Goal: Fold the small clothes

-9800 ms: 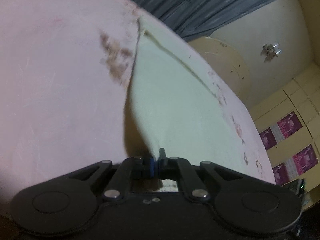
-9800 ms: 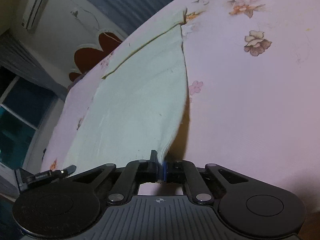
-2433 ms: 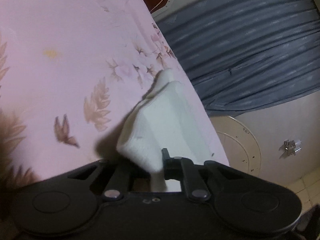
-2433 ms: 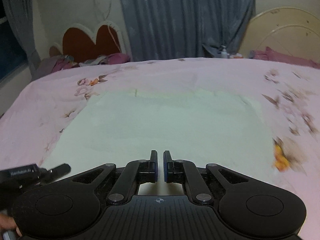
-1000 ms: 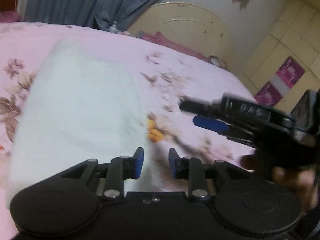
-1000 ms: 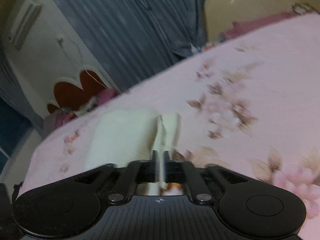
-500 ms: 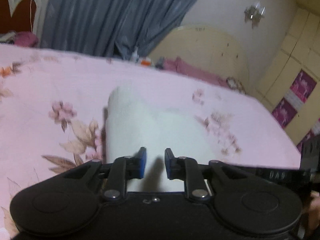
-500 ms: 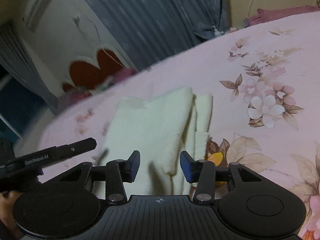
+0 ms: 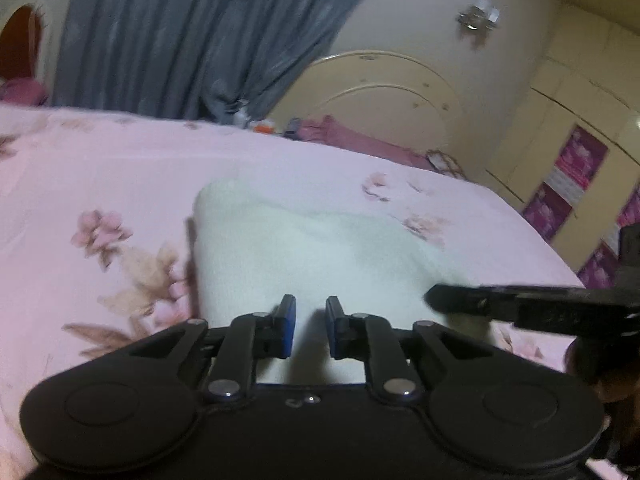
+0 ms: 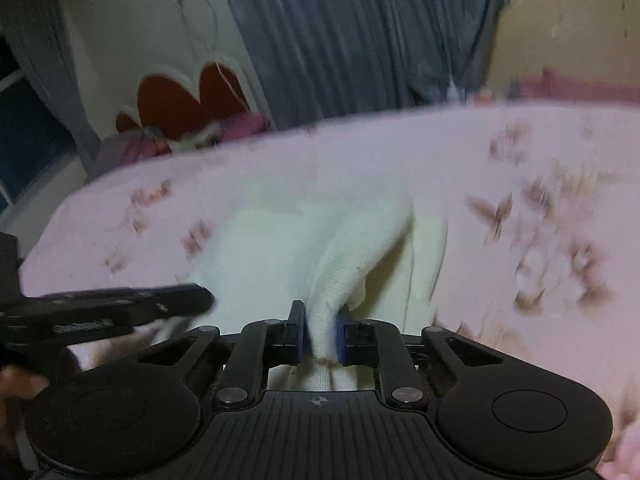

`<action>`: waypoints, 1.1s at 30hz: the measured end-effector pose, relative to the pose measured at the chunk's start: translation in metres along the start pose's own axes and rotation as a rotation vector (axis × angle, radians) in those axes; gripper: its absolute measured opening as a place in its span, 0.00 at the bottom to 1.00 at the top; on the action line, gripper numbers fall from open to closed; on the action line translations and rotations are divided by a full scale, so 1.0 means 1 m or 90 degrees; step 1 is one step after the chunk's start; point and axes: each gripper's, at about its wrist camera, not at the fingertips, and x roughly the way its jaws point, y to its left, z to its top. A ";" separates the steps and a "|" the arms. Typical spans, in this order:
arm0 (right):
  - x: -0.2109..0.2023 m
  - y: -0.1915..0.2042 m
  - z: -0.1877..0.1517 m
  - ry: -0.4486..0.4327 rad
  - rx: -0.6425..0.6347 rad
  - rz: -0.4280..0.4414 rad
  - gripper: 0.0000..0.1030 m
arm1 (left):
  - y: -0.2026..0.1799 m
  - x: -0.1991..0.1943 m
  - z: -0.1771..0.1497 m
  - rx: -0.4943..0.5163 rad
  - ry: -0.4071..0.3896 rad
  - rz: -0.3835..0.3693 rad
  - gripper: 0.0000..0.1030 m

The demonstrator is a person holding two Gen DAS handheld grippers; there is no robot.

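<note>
Right gripper (image 10: pixel 319 334) closing on cloth (image 10: pixel 320 248); left gripper (image 9: pixel 308 330) narrowly open, empty. One-sided lift risks unfolding.

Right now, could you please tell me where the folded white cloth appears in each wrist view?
Left wrist view: white cloth lies centre, just beyond the left gripper.
Right wrist view: cloth centre, a bunched fold between the closing jaws of the right gripper.
Shared landmark: grey curtain.

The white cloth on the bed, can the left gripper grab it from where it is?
Probably yes: the cloth lies right under the left gripper, nothing between; its narrow gap looks empty.
</note>
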 end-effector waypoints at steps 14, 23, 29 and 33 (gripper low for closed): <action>0.007 -0.058 0.012 -0.007 0.096 -0.021 0.36 | 0.003 0.031 0.045 0.039 0.017 0.012 0.24; 0.077 -0.065 0.030 0.085 0.022 -0.064 0.17 | 0.007 0.080 0.062 0.047 0.064 0.027 0.22; 0.072 -0.055 0.034 0.068 -0.007 -0.073 0.17 | 0.013 0.084 0.051 0.046 0.070 0.028 0.25; 0.082 -0.057 0.025 0.090 -0.010 -0.093 0.17 | 0.002 0.070 0.056 0.073 0.066 0.029 0.24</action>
